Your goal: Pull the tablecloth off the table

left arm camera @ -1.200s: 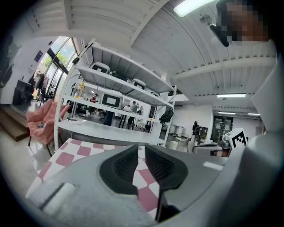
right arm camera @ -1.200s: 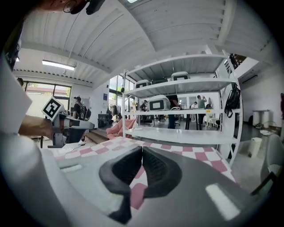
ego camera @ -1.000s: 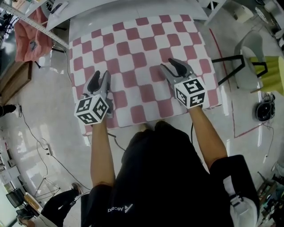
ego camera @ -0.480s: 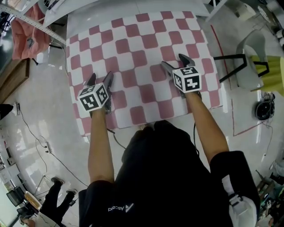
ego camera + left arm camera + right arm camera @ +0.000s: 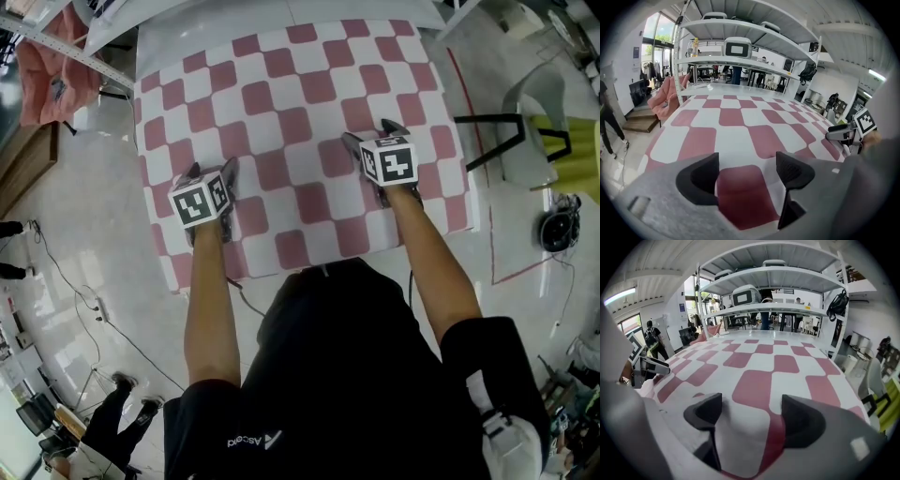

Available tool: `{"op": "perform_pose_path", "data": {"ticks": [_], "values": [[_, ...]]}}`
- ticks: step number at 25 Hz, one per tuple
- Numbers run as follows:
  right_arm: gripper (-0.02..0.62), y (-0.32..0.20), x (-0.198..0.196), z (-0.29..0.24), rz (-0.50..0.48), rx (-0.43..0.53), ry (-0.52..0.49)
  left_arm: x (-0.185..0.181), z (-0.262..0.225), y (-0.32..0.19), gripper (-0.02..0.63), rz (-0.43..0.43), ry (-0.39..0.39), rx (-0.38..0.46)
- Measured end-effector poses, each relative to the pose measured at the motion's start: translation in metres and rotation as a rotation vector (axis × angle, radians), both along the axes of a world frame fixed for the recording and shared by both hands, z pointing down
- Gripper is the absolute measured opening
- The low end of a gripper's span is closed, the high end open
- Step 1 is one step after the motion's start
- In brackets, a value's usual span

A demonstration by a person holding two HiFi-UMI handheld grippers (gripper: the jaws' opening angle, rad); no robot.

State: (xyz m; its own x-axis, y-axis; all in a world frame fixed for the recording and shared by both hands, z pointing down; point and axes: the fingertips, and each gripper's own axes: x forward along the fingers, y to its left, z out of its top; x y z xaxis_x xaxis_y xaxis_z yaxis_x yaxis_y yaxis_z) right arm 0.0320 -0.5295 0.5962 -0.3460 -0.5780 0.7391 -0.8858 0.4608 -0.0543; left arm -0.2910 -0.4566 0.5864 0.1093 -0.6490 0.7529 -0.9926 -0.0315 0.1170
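A pink-and-white checked tablecloth (image 5: pixel 291 103) covers the whole table. Both grippers rest low over its near part. My left gripper (image 5: pixel 211 171) sits near the cloth's near-left corner; its jaws are opening, and in the left gripper view (image 5: pixel 747 171) only flat cloth (image 5: pixel 740 126) lies between and under them, with the pads apart from it. My right gripper (image 5: pixel 372 134) is over the near-right part, its jaws opening too. In the right gripper view (image 5: pixel 750 416) a slight rise of cloth (image 5: pixel 754 385) lies between the fingers, not pinched.
A white shelving rack (image 5: pixel 740 33) stands behind the far edge of the table. A pink garment (image 5: pixel 56 66) hangs at the far left. A grey chair (image 5: pixel 530 122) and a yellow-green item (image 5: pixel 581 150) stand on the right, with cables on the floor (image 5: pixel 75 281).
Both grippers have moved forward, farther onto the cloth from its near edge. The jaws of both have spread wider. The cloth still lies flat on the table.
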Motion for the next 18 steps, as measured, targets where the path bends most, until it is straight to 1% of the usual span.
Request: {"op": "perform_pose_path", "data": {"ticks": [4, 7, 9, 11, 14, 18], "values": [[0.39, -0.001, -0.001, 0.002, 0.011, 0.002, 0.0, 0.001, 0.004, -0.002, 0.367, 0.026, -0.058, -0.009], [0.39, -0.001, -0.001, 0.002, 0.016, 0.006, 0.009, 0.001, 0.006, -0.002, 0.367, 0.03, -0.069, -0.017], [0.37, -0.001, -0.002, 0.002, 0.009, 0.004, 0.016, 0.003, 0.004, -0.003, 0.363, 0.041, -0.081, -0.012], [0.335, 0.001, -0.006, 0.001, -0.006, -0.003, 0.022, 0.007, 0.003, -0.003, 0.334, 0.056, -0.089, -0.009], [0.255, 0.006, -0.012, -0.002, -0.029, -0.007, 0.034, 0.012, 0.001, -0.002, 0.294, 0.077, -0.09, -0.007], [0.176, 0.011, -0.019, -0.003, -0.048, 0.002, 0.043, 0.018, 0.0, -0.002, 0.252, 0.099, -0.087, -0.005]]}}
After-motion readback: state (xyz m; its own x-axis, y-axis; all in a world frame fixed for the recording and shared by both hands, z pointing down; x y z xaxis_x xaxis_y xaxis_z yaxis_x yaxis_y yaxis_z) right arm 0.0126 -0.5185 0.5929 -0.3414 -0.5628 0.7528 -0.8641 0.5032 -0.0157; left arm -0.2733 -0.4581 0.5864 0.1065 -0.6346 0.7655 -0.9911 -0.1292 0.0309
